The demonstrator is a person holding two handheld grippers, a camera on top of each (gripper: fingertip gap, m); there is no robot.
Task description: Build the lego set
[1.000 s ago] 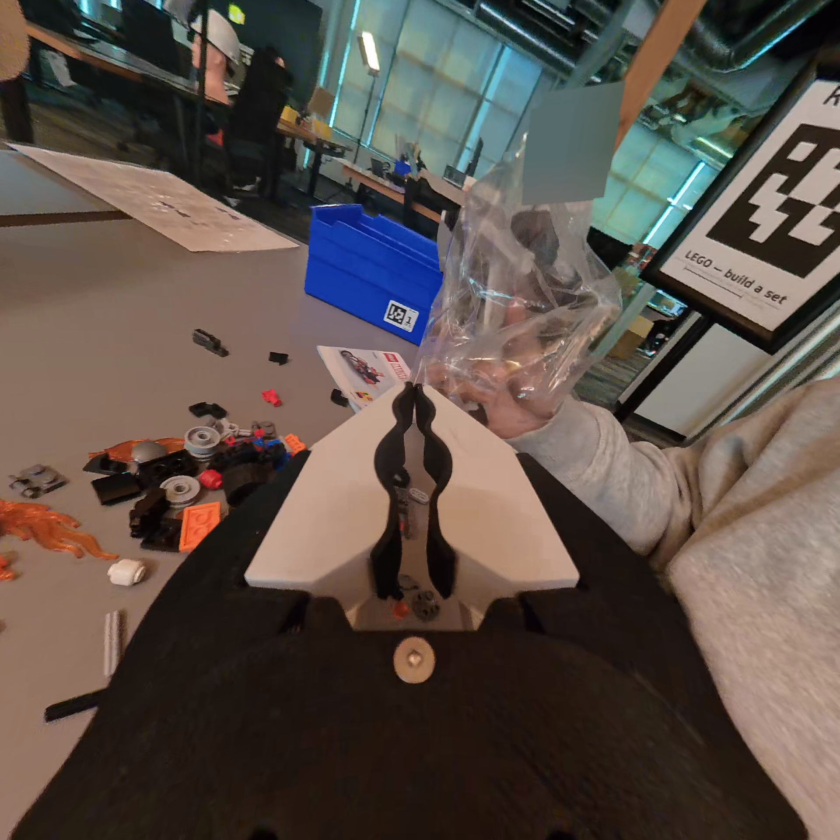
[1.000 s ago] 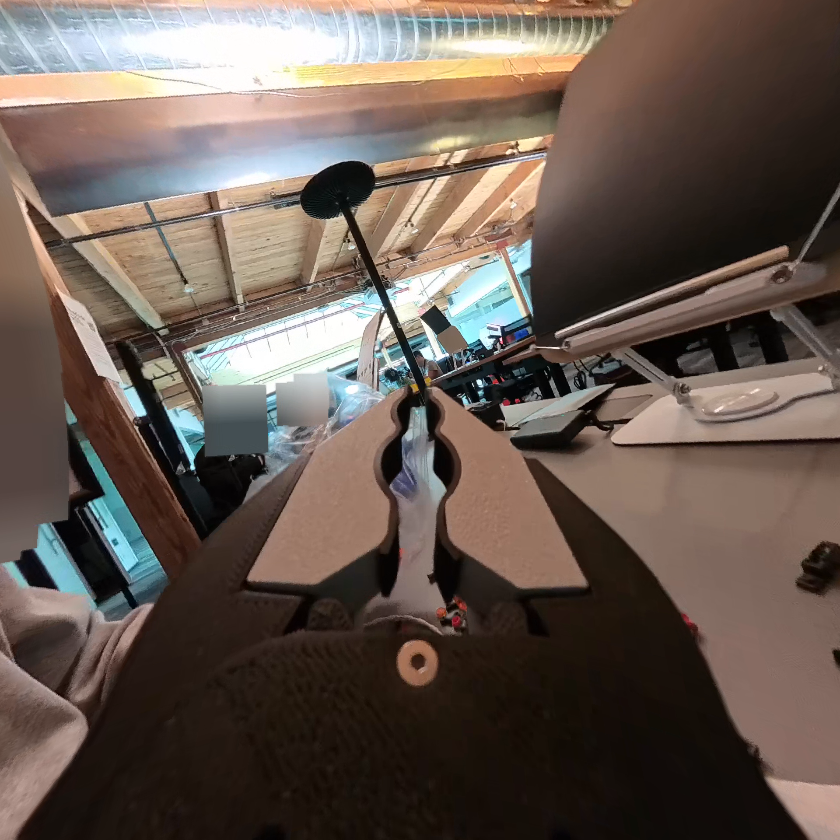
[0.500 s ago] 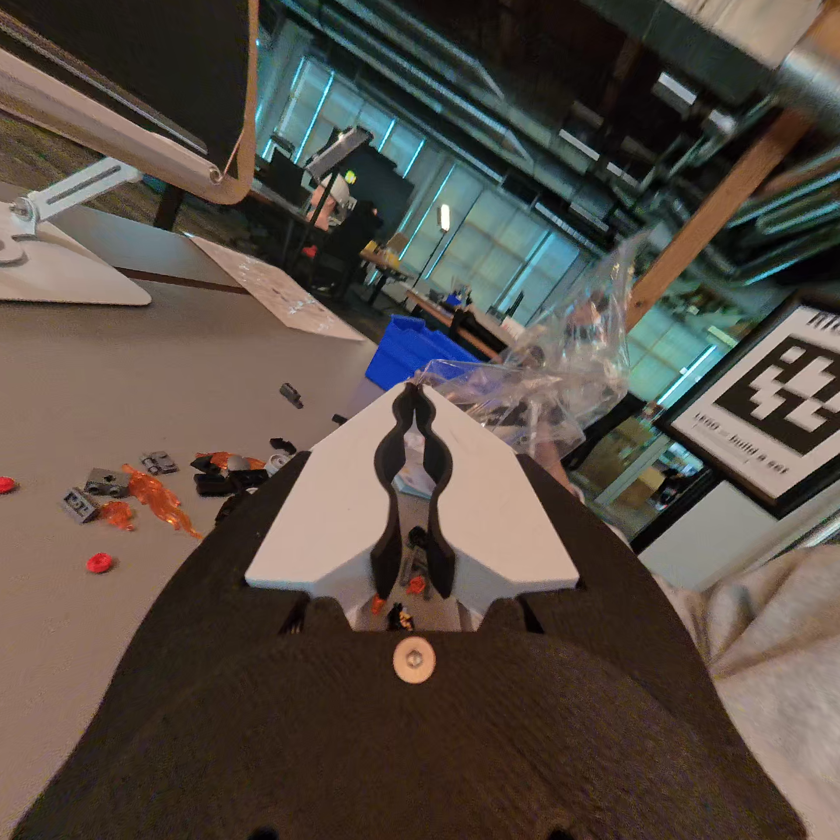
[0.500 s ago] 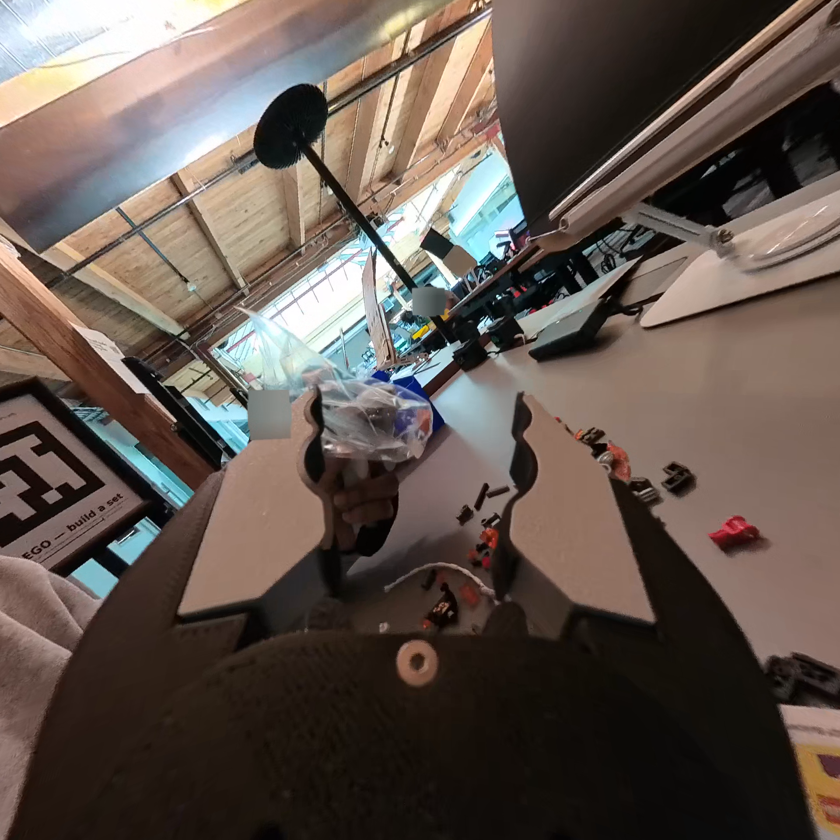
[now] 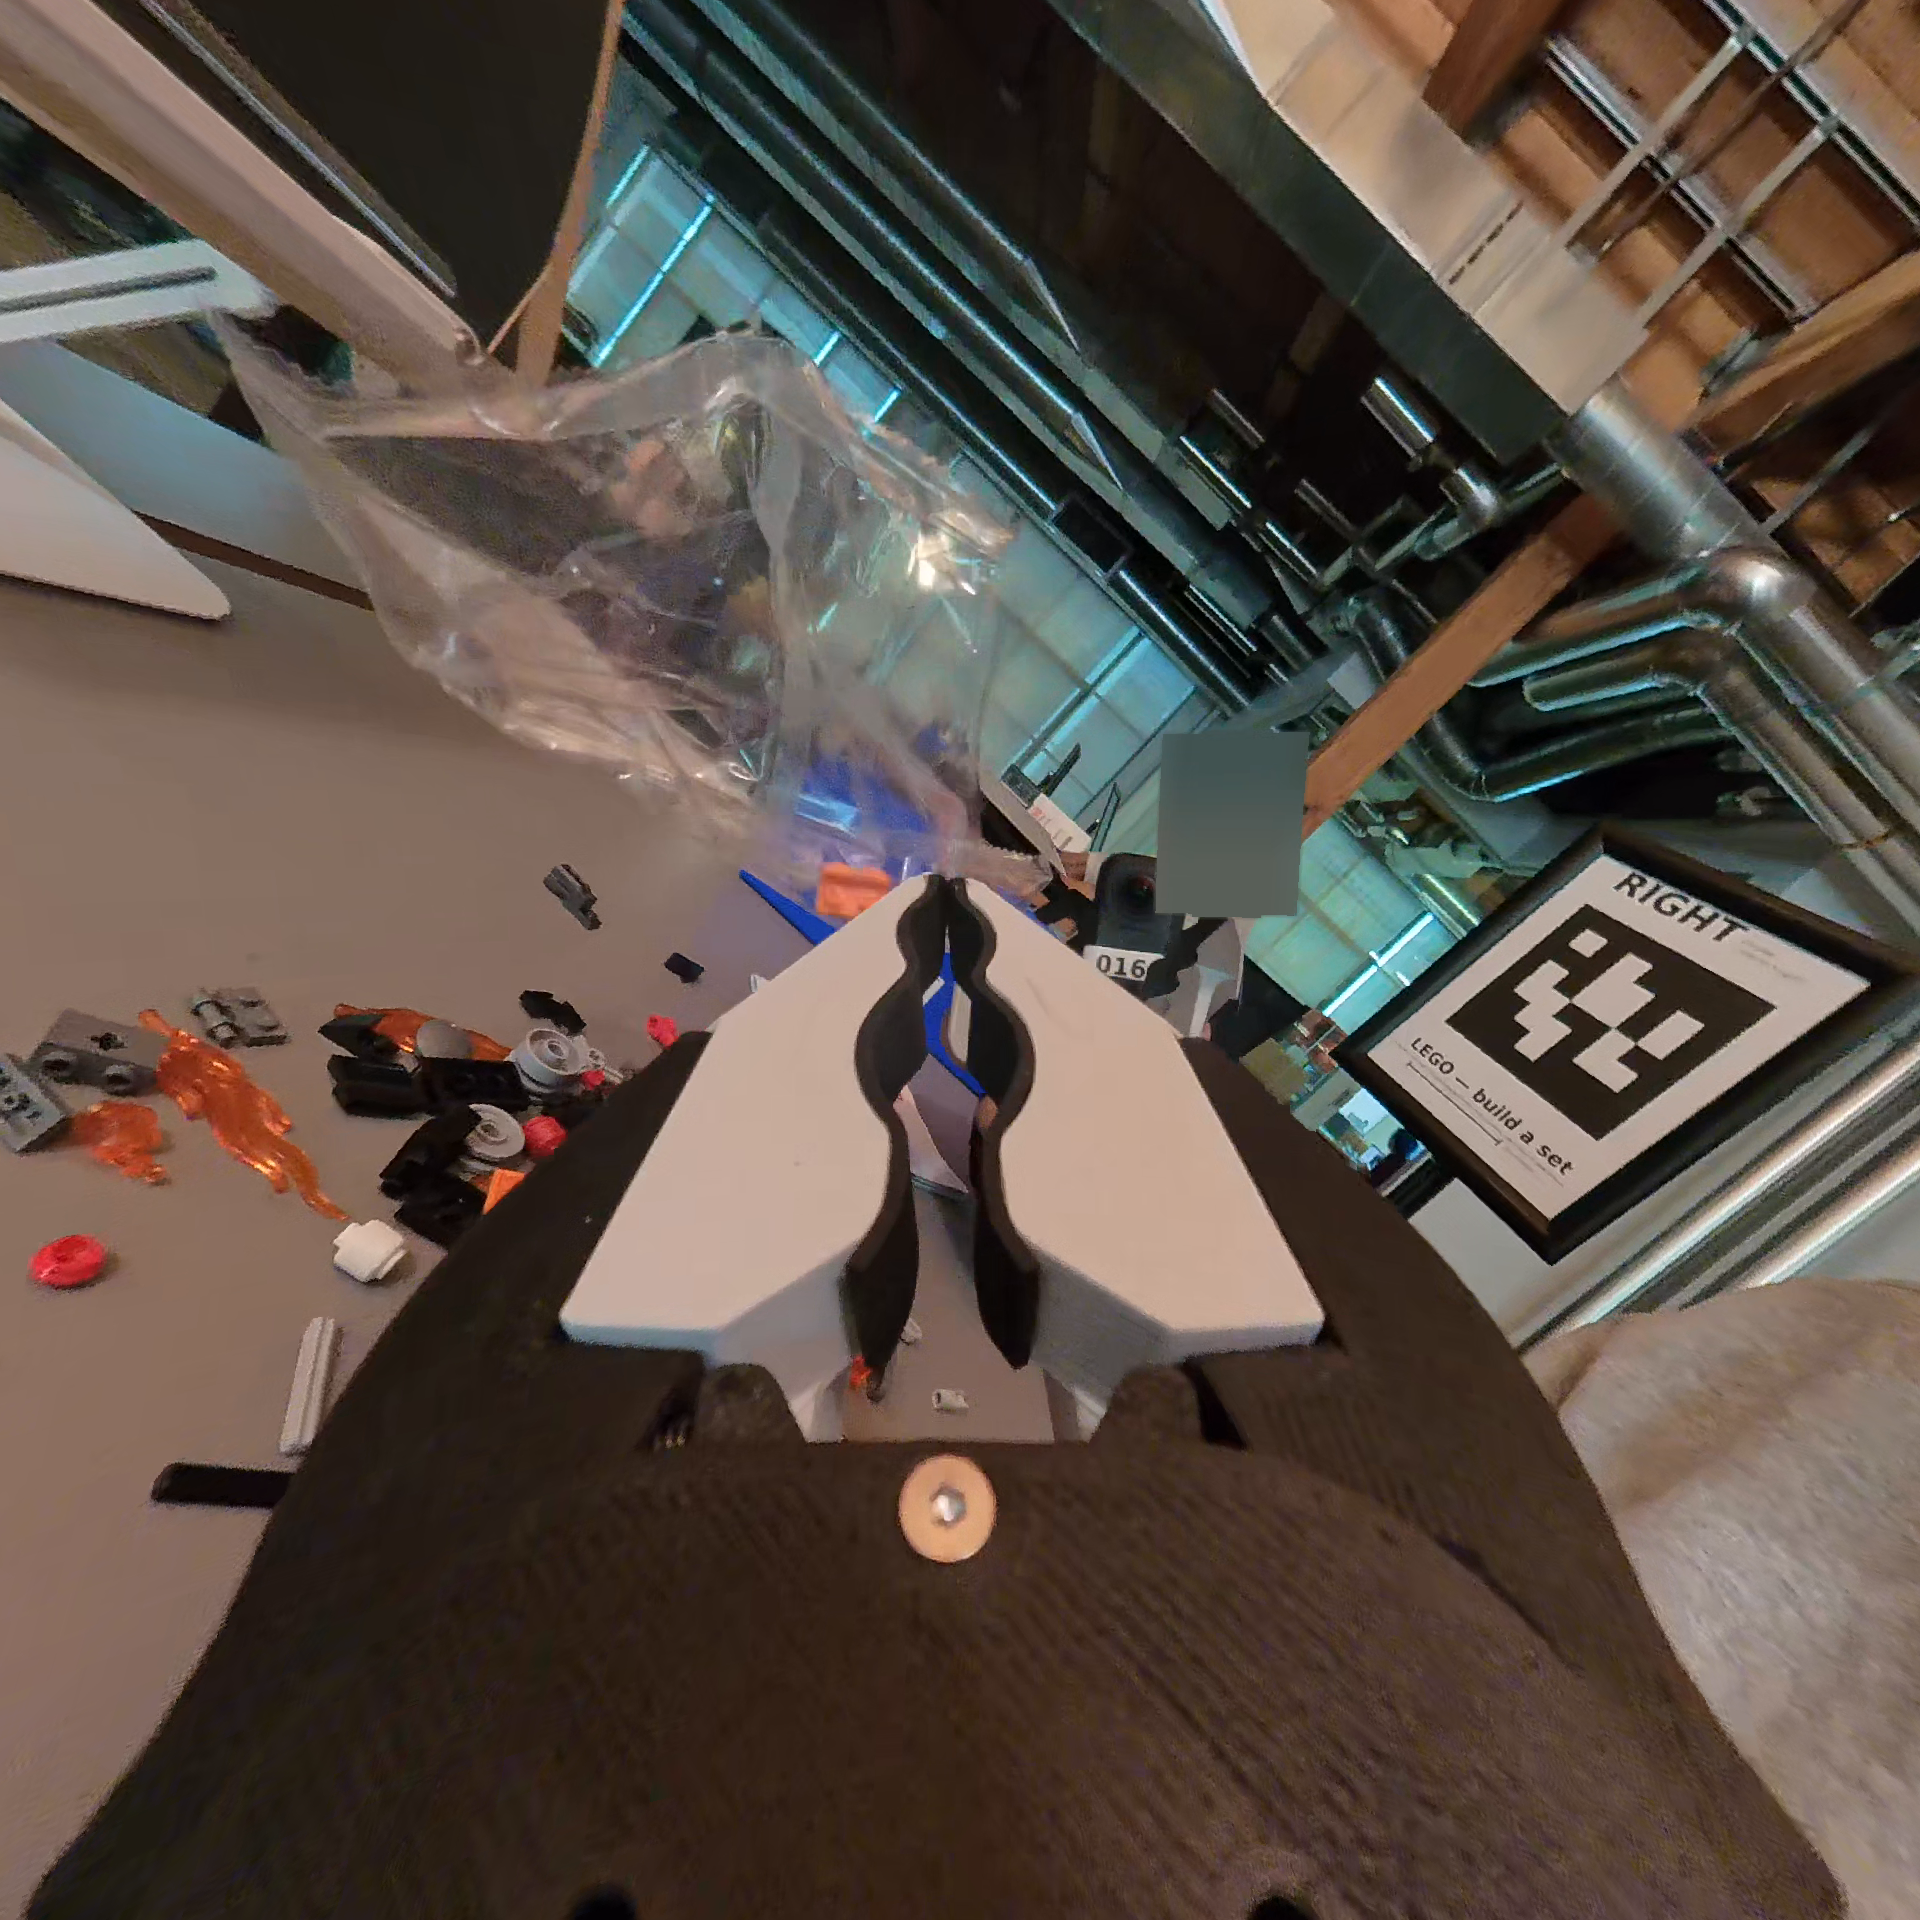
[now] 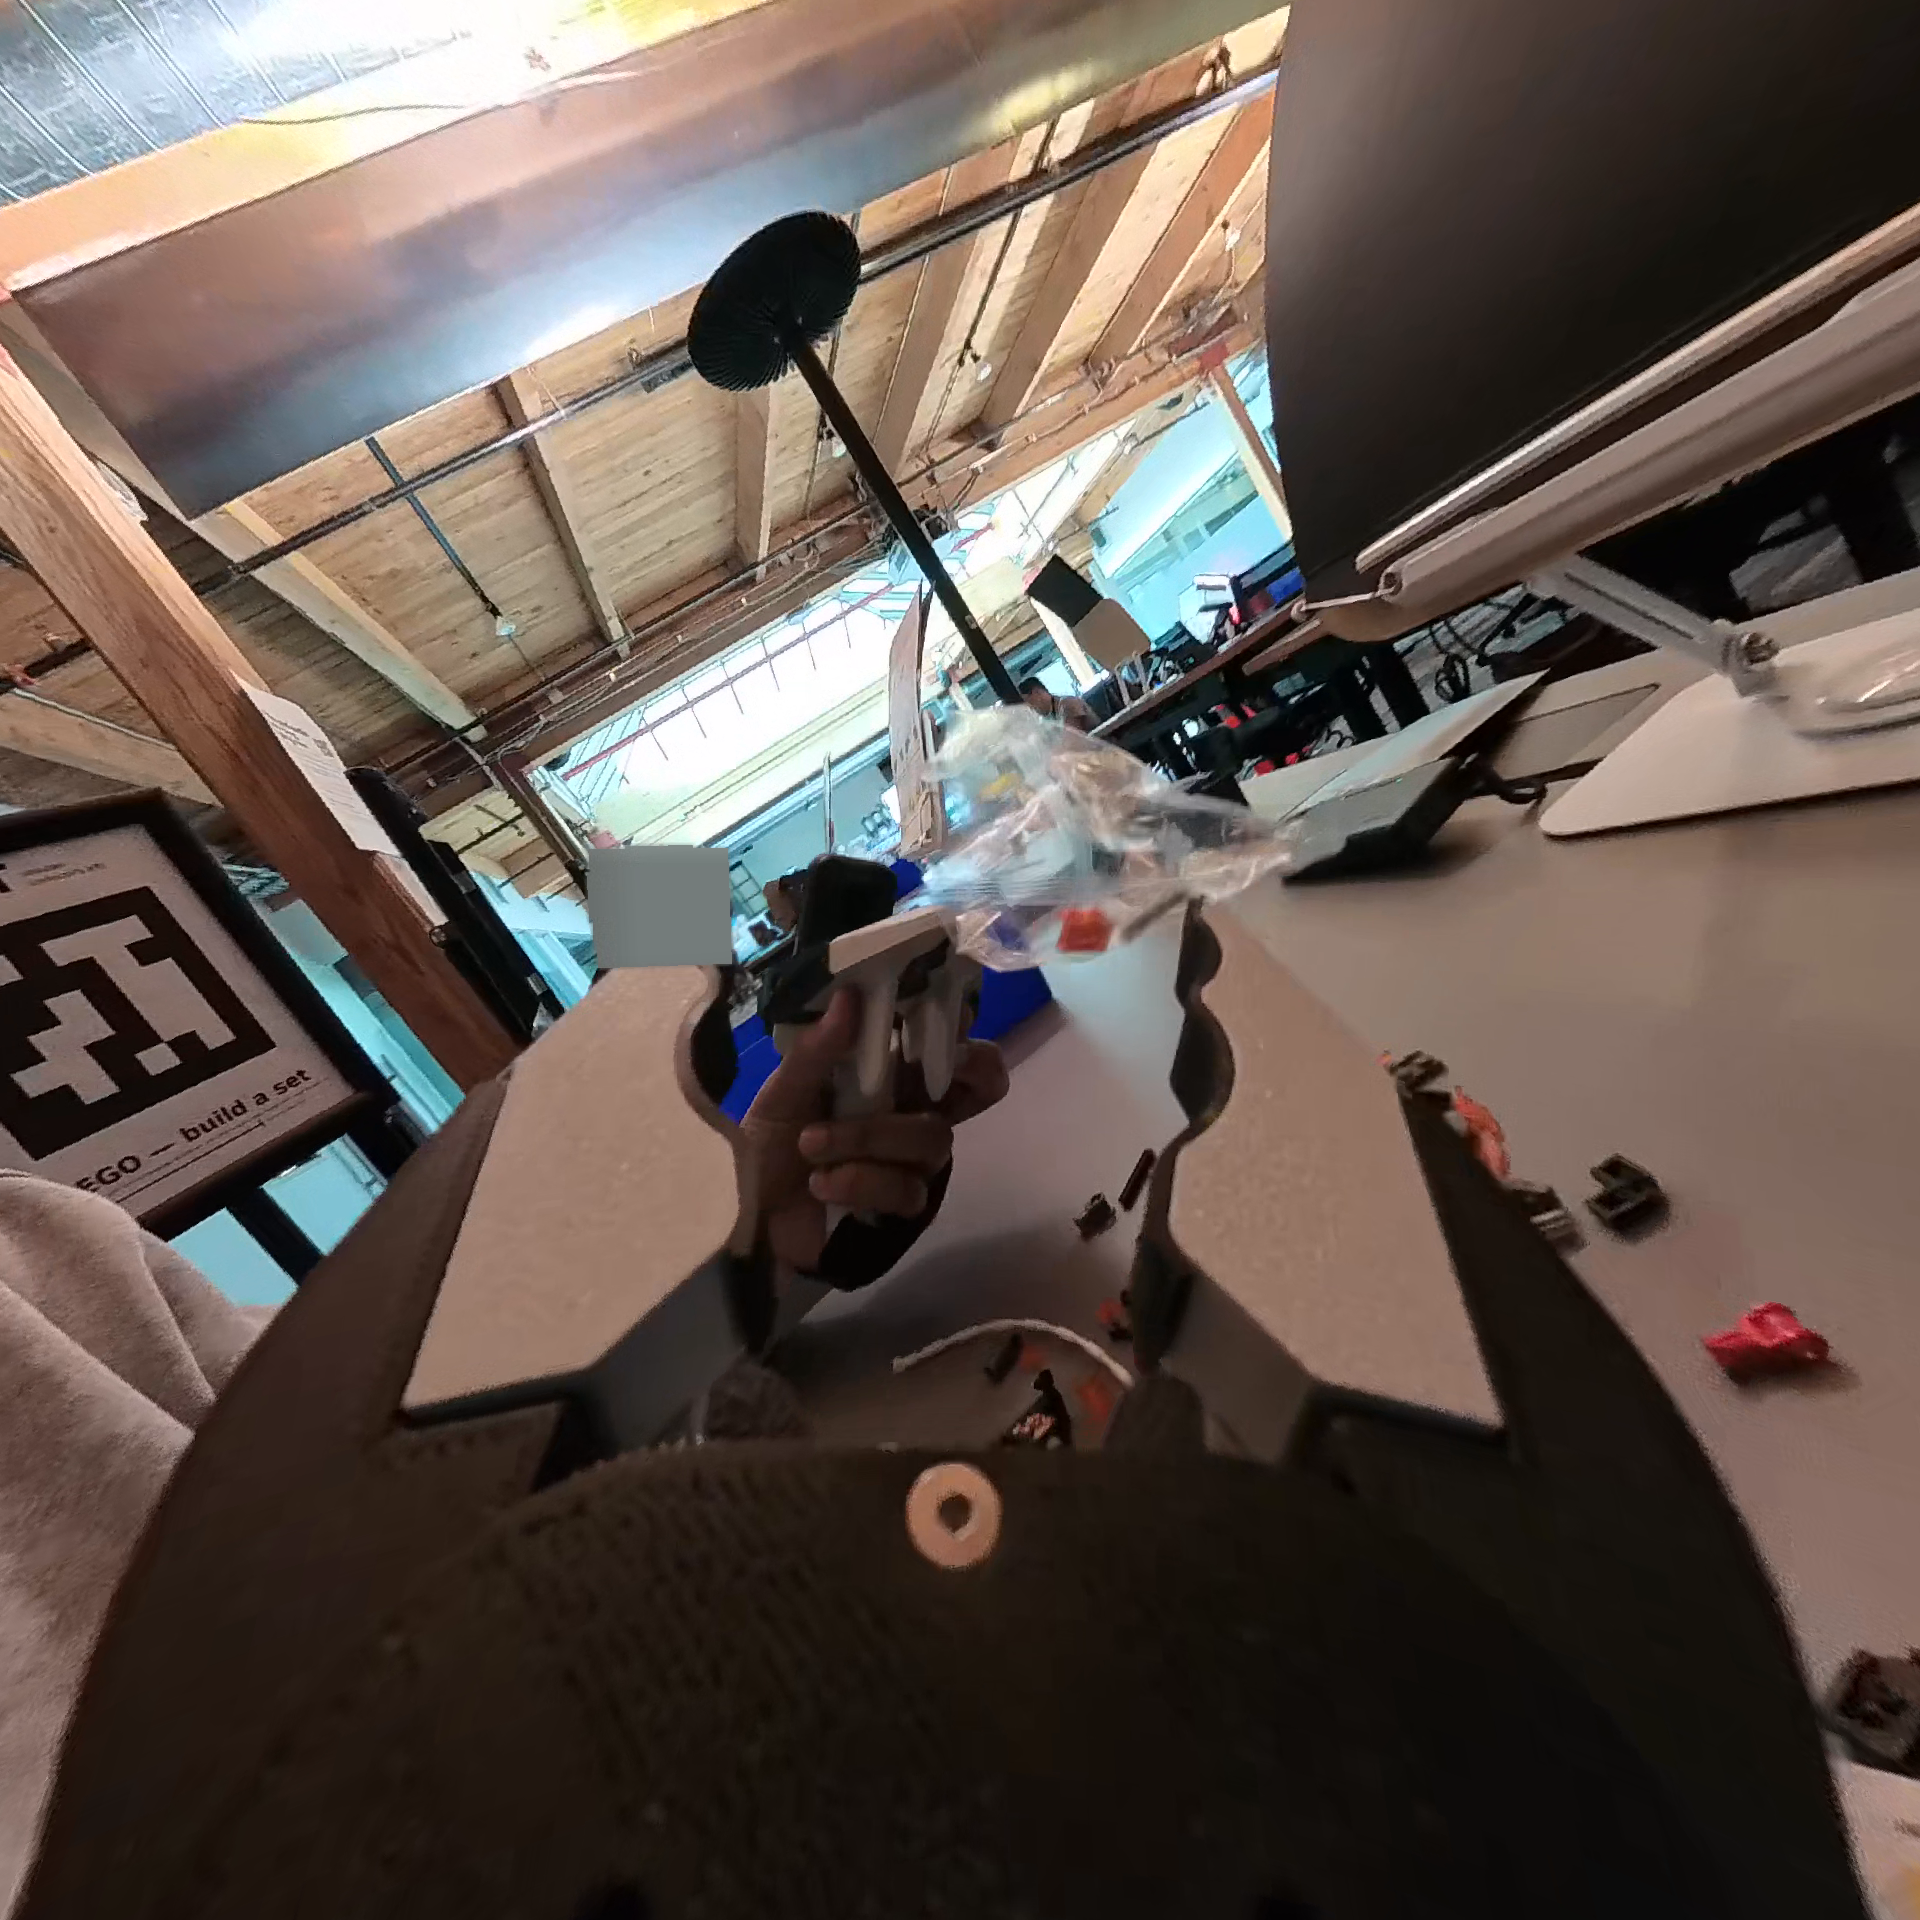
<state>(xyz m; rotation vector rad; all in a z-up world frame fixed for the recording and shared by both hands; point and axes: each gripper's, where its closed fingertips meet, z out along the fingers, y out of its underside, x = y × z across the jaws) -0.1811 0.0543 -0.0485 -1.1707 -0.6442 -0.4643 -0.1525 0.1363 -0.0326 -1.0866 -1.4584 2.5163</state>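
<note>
My left gripper [image 5: 945, 883] is shut on a corner of a clear plastic bag [image 5: 623, 582], which hangs in the air up and to the left of its tips. An orange piece [image 5: 852, 888] sits in the bag near the tips. Loose lego pieces [image 5: 436, 1081] lie on the grey table [image 5: 312, 831] at the left, with orange flame pieces [image 5: 229, 1101] among them. My right gripper [image 6: 951, 977] is open and empty. Beyond it, a hand holds the left gripper [image 6: 883, 997], shut on the bag [image 6: 1081, 831].
A red round piece [image 5: 68, 1260] and a white piece [image 5: 369, 1250] lie near the left. In the right wrist view, a red piece [image 6: 1766, 1351], black pieces [image 6: 1621, 1184] and a white string [image 6: 997, 1340] lie on the table. A monitor stand base [image 6: 1745, 748] is at the far right, a framed sign [image 5: 1600, 1039] beside the table. The left gripper's tips are roughly 10 cm from the right gripper's. The left gripper is farther from the red piece [image 6: 1766, 1351], some 20 cm, than the right, some 12 cm.
My right gripper has opened and let go of the bag, then drawn back. The left gripper alone now holds the bag, which has swung up and to the left.
</note>
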